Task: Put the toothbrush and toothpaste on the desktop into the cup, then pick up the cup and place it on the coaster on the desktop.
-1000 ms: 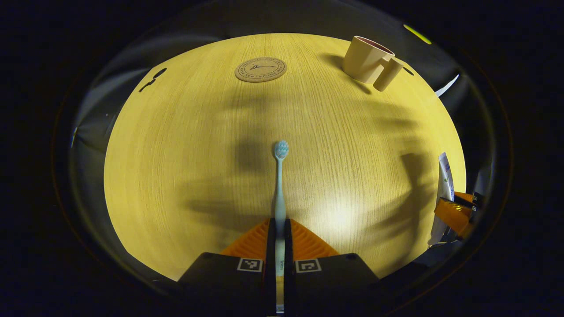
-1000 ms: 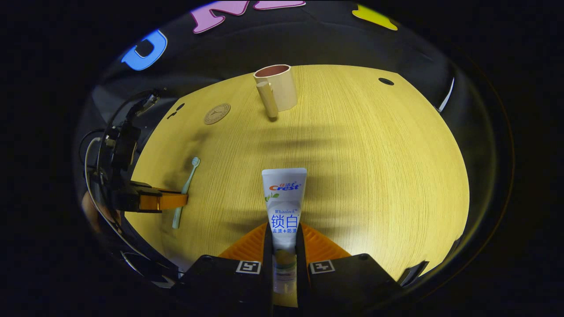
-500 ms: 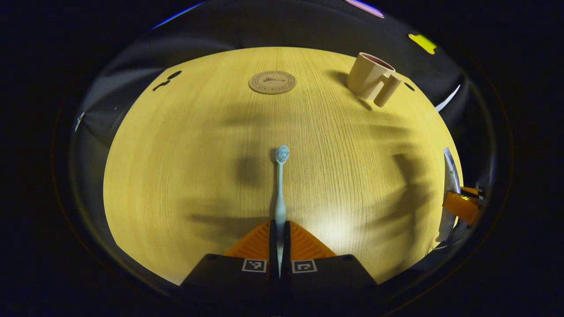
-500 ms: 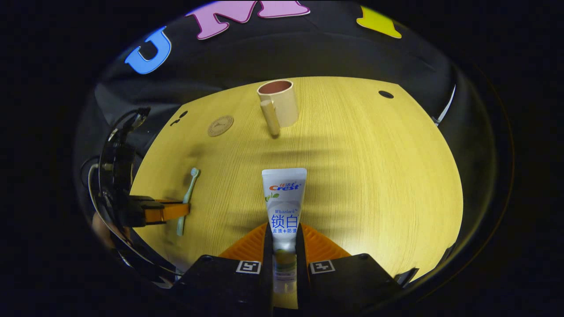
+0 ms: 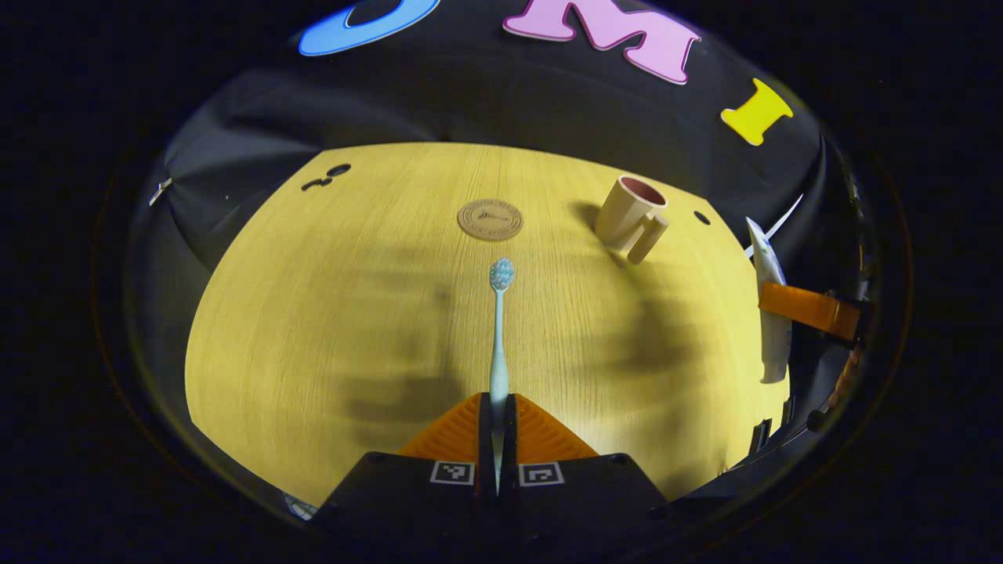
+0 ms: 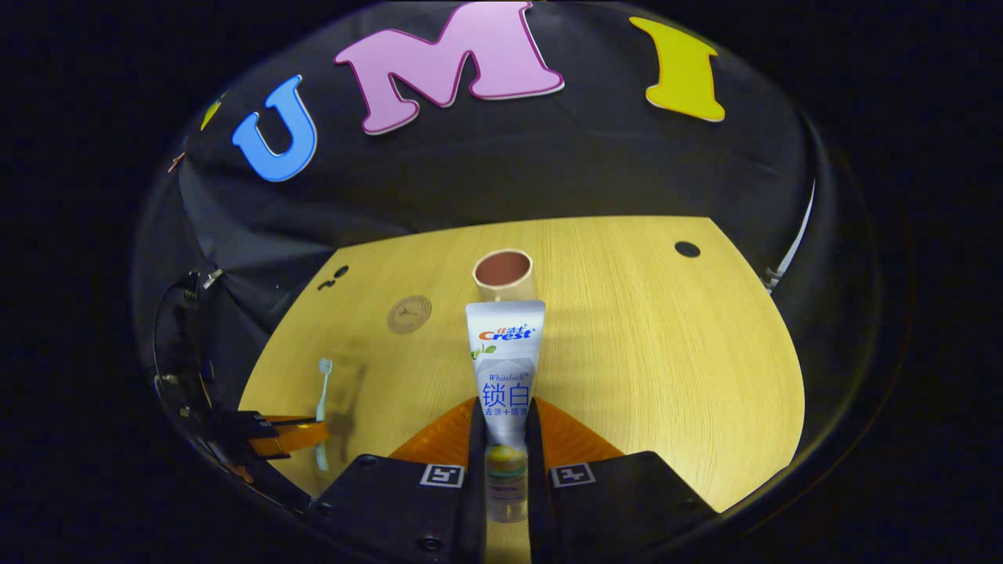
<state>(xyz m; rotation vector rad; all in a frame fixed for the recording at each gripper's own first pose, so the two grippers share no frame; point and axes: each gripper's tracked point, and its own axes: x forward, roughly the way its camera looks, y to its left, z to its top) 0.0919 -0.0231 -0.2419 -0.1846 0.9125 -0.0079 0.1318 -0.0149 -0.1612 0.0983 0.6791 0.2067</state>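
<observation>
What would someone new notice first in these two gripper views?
The toothpaste tube, clamped upright in the right hand-held gripper, fills the middle of its view with the open cup just beyond. The left hand-held gripper pinches the toothbrush, bristles pointing toward the round coaster.

Pale blue toothbrush (image 5: 497,337), white toothpaste (image 6: 505,368) with blue print, beige cup (image 5: 627,218), brown coaster (image 5: 490,219), yellow wood-grain desktop (image 5: 313,313)
</observation>
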